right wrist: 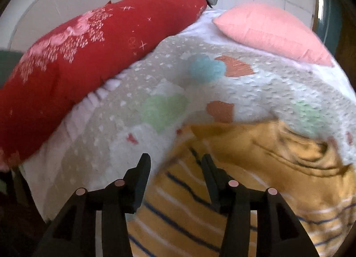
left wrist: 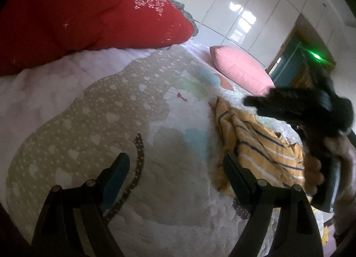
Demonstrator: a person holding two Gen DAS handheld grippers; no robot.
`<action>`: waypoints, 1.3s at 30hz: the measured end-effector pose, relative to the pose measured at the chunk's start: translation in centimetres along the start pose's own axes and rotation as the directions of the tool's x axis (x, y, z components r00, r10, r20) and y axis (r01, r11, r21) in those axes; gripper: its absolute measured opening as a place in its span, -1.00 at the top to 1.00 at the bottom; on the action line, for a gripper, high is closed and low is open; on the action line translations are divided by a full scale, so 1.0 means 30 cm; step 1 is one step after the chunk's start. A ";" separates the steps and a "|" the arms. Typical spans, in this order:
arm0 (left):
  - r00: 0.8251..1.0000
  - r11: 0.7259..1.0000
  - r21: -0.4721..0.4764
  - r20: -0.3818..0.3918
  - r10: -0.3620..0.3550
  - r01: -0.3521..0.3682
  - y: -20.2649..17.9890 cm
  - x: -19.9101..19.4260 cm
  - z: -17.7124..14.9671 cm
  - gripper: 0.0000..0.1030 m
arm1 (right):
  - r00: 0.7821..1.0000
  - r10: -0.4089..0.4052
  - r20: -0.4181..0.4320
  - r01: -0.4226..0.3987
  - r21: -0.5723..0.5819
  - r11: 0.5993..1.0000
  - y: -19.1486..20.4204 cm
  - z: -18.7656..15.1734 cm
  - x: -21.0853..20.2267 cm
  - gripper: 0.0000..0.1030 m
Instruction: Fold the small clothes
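The small yellow striped garment (right wrist: 244,190) lies crumpled on the bed's patterned quilt (right wrist: 169,83), bunched into folds rather than spread flat, so the step in hand reads as getting hold of it and laying it out before any fold is made. In the right wrist view the right gripper (right wrist: 175,163) hangs over the garment's near edge, its jaws partly apart with nothing pressed between them; the 1 finger at 3 o'clock sits over striped cloth, the other over bare quilt at 9 o'clock. In the left wrist view the left gripper (left wrist: 178,163) has its jaws wide apart and empty above the quilt, with the garment off at about 3 o'clock, just beside its right finger. The right gripper and the hand (left wrist: 320,168) holding it show at 3 o'clock of that view, above the cloth. To do this well, I would pick 2 matching points, say the shoulders or the hem corners, 1 per gripper, rather than pinching the middle of the heap, which would only lift a knot. The view is blurred, so which edge is the hem and which the collar I cannot tell; it may pay to lift and shake once to find out. Pinch a single layer, keep clear of the quilt beneath so it is not dragged along, then draw the 2 points apart and lay the garment flat on open quilt toward 12 o'clock, short of the red pillow (right wrist: 73,52) and the pink cushion (right wrist: 271,32).
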State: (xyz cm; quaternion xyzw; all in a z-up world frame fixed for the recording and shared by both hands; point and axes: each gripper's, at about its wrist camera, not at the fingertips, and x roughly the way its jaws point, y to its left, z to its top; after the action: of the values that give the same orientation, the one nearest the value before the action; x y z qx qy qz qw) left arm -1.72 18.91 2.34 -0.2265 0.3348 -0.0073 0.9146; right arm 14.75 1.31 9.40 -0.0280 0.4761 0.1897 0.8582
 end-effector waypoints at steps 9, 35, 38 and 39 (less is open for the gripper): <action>1.000 0.999 0.036 -0.005 -0.019 0.019 -0.081 0.001 -0.034 -0.65 | 0.977 -0.209 -0.037 0.211 0.264 0.941 -0.573 -0.211 -0.197 -0.06; 0.998 0.991 0.122 -0.037 0.050 -0.045 -0.244 0.099 -0.123 -0.66 | 0.973 -0.091 0.212 0.014 0.340 0.940 -0.572 -0.745 -0.517 -0.35; 0.998 0.991 0.128 -0.040 0.053 -0.047 -0.245 0.104 -0.125 -0.68 | 0.975 -0.109 0.194 0.045 0.307 0.951 -0.546 -0.780 -0.468 -0.35; 0.998 0.990 0.131 -0.041 0.053 -0.047 -0.245 0.104 -0.126 -0.70 | 0.977 -0.103 0.186 0.041 0.314 0.949 -0.545 -0.789 -0.450 -0.35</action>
State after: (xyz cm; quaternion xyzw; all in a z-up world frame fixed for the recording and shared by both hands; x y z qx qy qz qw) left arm -0.60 10.25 0.96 -0.1580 0.3596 -0.0112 0.9196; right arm -4.98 -23.29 5.49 0.1081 0.4099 0.0833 0.9019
